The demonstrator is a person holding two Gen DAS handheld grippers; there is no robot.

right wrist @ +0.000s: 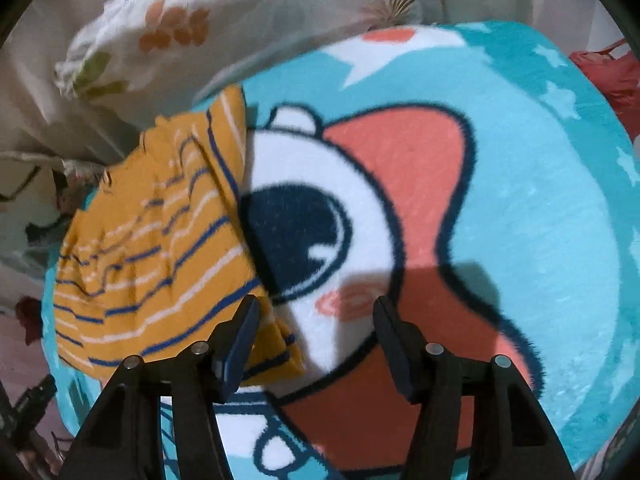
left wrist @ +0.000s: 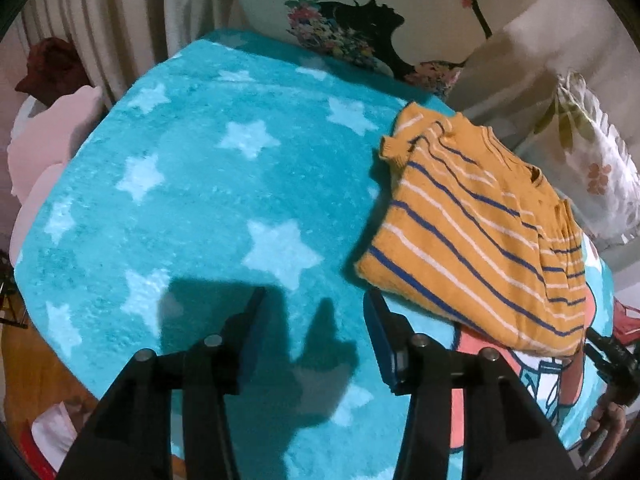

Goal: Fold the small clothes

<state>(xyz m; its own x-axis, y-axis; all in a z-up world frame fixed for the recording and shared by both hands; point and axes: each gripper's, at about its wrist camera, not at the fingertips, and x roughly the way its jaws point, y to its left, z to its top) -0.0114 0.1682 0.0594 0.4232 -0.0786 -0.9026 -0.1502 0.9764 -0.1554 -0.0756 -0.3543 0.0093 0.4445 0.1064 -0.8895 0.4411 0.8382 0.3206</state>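
Mustard-yellow knit, striped in navy and white: small sweater [left wrist: 476, 236] folded into a compact packet, resting on turquoise star-print blanket [left wrist: 208, 184] near its far right side, close beside floral pillow [left wrist: 596, 168]. Parked there, probably, to keep the wide star-covered middle free for any next garment. Looks nearly or fully folded: sleeve tucked over the top, collar toward the pillow side, hem edge toward the left gripper.

Long axis running from near-left to far-right in the left wrist view, stripes crossing it at a slant; in the right wrist view, seen as lying along the left flank of the cartoon face printed on the blanket, 1 corner just under the near finger.

Left gripper [left wrist: 314, 308]: fingers spread wide, holding nothing, hovering over bare blanket just beside the sweater's near corner. Right gripper [right wrist: 316, 320]: likewise spread and unloaded, above the cartoon's cheek, left finger [right wrist: 240, 340] overlapping the sweater's edge in view; contact impossible to confirm.
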